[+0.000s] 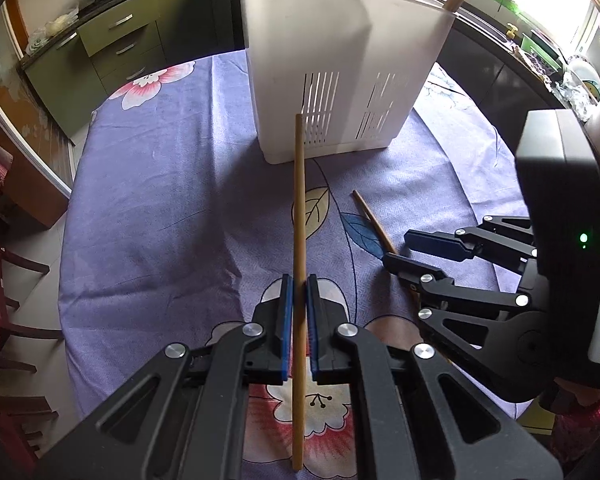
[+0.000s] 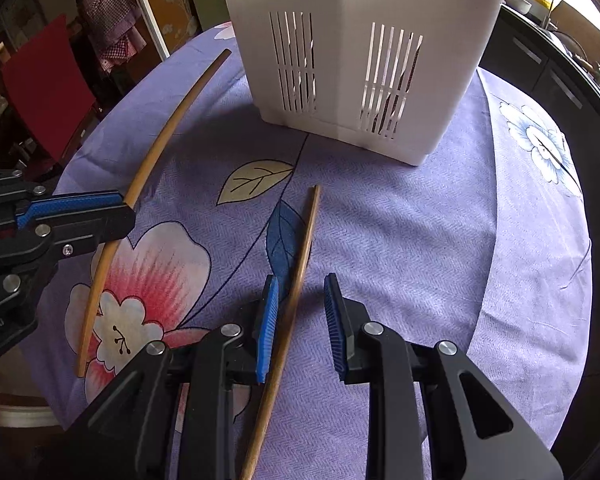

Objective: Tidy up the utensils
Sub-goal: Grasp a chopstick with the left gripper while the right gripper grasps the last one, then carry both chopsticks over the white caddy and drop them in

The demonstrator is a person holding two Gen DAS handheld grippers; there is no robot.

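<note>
My left gripper (image 1: 299, 284) is shut on a wooden chopstick (image 1: 299, 200) that points toward the white slotted utensil holder (image 1: 340, 72); the same gripper (image 2: 120, 210) and chopstick (image 2: 160, 136) show at the left of the right wrist view. My right gripper (image 2: 302, 292) is open and straddles a second wooden chopstick (image 2: 300, 256) that lies on the tablecloth, pads apart from it. In the left wrist view this gripper (image 1: 396, 248) is at the right, over that chopstick (image 1: 370, 218). The holder (image 2: 360, 40) stands upright with several wooden utensils in it.
The round table wears a purple floral cloth (image 1: 160, 200). Kitchen cabinets (image 1: 112, 40) and a counter with dishes (image 1: 560, 68) lie beyond. A red chair (image 2: 48, 80) stands at the table's left side.
</note>
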